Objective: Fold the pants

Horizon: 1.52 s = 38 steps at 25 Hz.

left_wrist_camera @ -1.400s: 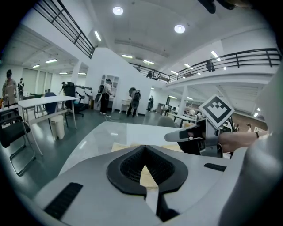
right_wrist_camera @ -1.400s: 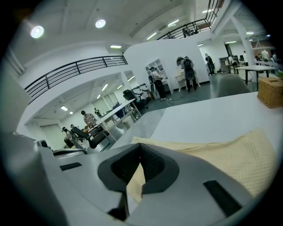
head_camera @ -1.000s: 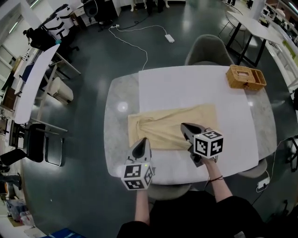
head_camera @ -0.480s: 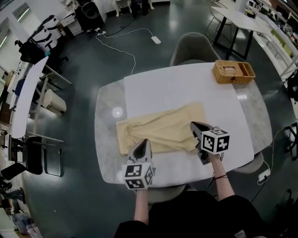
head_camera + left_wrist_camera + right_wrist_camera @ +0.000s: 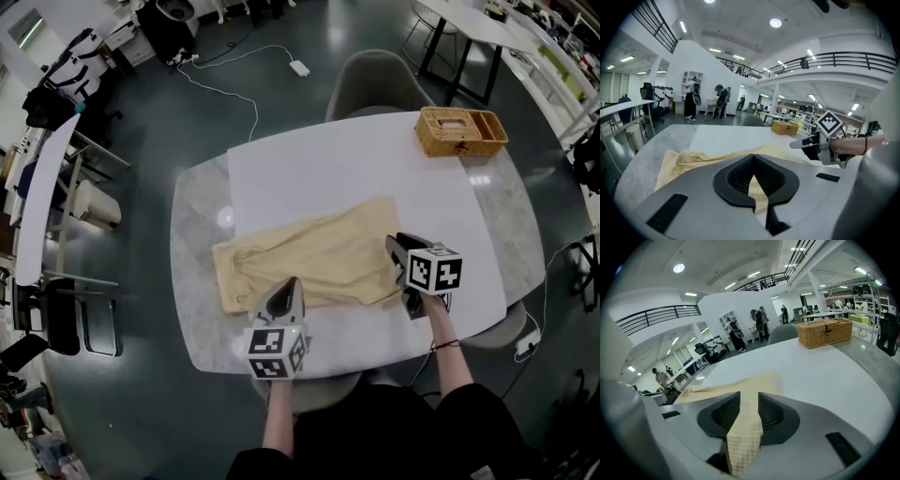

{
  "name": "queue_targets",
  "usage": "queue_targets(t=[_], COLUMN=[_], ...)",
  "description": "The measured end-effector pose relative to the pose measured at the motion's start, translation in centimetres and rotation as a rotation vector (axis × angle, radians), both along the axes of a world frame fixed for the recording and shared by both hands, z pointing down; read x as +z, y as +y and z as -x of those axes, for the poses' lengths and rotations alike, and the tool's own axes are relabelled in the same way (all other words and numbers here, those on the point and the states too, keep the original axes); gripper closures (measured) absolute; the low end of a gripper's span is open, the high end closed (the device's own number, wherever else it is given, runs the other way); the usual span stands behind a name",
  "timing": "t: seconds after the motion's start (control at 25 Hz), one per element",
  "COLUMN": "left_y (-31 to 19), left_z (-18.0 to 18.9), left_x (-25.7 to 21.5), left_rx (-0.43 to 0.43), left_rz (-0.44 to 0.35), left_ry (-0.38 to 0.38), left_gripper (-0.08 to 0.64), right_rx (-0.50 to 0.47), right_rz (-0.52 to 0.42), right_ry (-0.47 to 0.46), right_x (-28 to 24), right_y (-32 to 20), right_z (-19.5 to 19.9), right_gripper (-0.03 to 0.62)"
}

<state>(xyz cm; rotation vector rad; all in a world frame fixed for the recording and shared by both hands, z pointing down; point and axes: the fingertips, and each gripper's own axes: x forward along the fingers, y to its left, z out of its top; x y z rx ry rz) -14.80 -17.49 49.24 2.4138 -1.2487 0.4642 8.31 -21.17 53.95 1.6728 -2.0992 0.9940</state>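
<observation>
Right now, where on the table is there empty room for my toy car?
Bare white sheet lies between the pale yellow cloth pants and the woven wicker basket, and behind the pants on the left. The grey marble tabletop is bare too at its left and right ends. The near middle is crowded: the pants lie there.

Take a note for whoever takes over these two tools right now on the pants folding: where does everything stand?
Left tool: closed on the near edge of the pants.
Right tool: jaws have just been opening; cloth from the pants' right end lies between them, unpinched.
Pants: stretched lengthwise, wrinkled, mostly on the white mat, left end on bare marble.
Done: laid out long, seemingly leg on leg.
Left: probably fold end to end, then smooth.
</observation>
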Motion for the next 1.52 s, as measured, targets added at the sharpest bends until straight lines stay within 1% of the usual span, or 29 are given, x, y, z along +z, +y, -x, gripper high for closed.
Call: queue_targets(t=[0.04, 0.28, 0.44, 0.52, 0.72, 1.08, 1.16, 1.32, 1.52], left_y=[0.0, 0.0, 0.0, 0.1, 0.4, 0.8, 0.9, 1.1, 1.4], left_z=[-0.3, -2.0, -2.6, -2.9, -3.2, -3.2, -3.1, -2.8, -2.3], left_x=[0.3, 1.4, 2.1, 2.4, 2.6, 2.5, 2.4, 2.0, 1.6], left_rx=[0.005, 0.026, 0.032, 0.033, 0.028, 0.011, 0.005, -0.011, -0.036], left_rz=[0.004, 0.027, 0.040, 0.044, 0.050, 0.052, 0.050, 0.039, 0.030], left_ry=[-0.002, -0.013, -0.021, -0.025, -0.027, -0.026, -0.026, -0.024, -0.026], left_gripper=[0.546, 0.546, 0.546, 0.546, 0.546, 0.546, 0.546, 0.546, 0.546], right_rx=[0.009, 0.035, 0.032, 0.024, 0.016, -0.015, -0.023, -0.035, -0.039], right_rz=[0.009, 0.074, 0.128, 0.149, 0.178, 0.209, 0.211, 0.212, 0.203], right_ry=[-0.005, -0.033, -0.066, -0.068, -0.076, -0.020, -0.020, -0.016, -0.021], right_x=[0.4, 3.0, 5.1, 5.8, 6.8, 7.2, 7.2, 7.1, 6.7], right_y=[-0.1, -0.9, -1.3, -1.4, -1.6, -1.4, -1.4, -1.4, -1.5], right_z=[-0.4, -2.1, -2.5, -2.6, -2.6, -2.4, -2.1, -2.1, -1.8], right_gripper=[0.478, 0.371, 0.356, 0.354, 0.354, 0.357, 0.391, 0.428, 0.526])
